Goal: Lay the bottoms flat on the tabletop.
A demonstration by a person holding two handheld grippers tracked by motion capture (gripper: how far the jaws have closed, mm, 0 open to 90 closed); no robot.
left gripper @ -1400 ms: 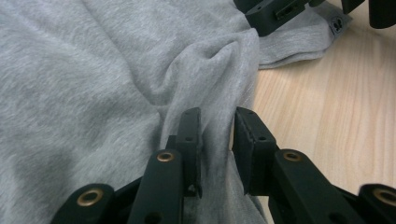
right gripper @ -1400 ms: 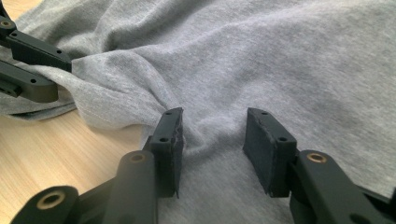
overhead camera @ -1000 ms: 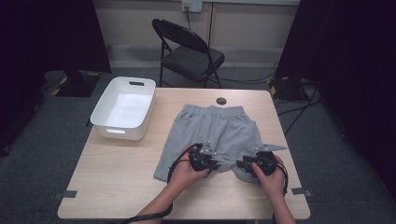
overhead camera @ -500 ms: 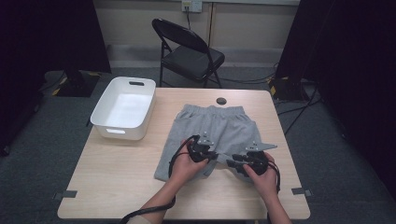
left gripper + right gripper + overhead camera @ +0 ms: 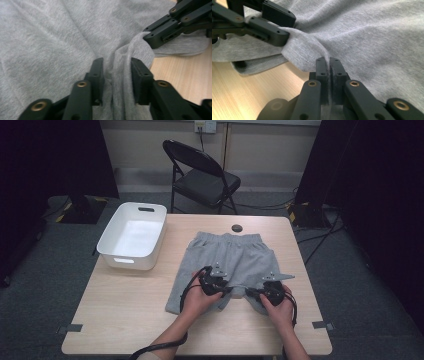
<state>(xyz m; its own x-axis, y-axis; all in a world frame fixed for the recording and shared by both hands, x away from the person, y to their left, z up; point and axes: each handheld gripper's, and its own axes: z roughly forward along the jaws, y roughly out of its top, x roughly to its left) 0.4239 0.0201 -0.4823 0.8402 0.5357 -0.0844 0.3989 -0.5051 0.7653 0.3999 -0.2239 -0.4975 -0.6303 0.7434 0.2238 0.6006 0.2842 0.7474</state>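
Grey shorts (image 5: 227, 265): flat on table (image 5: 125, 310), centre-right, waistband far.
Left gripper (image 5: 117, 75): jaws just opened partway, a ridge of crotch fabric loose between them, not pinched.
Right gripper (image 5: 328, 65): just clamped tight on same fold; hand-over apparently under way.
Versus earlier frame: hands drawn closer together.

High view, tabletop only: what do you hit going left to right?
White bin → left gripper on the grey shorts → right gripper on the shorts' hem → bare table edge. The small black disc sits above the shorts' waistband, so it is left out of the order.
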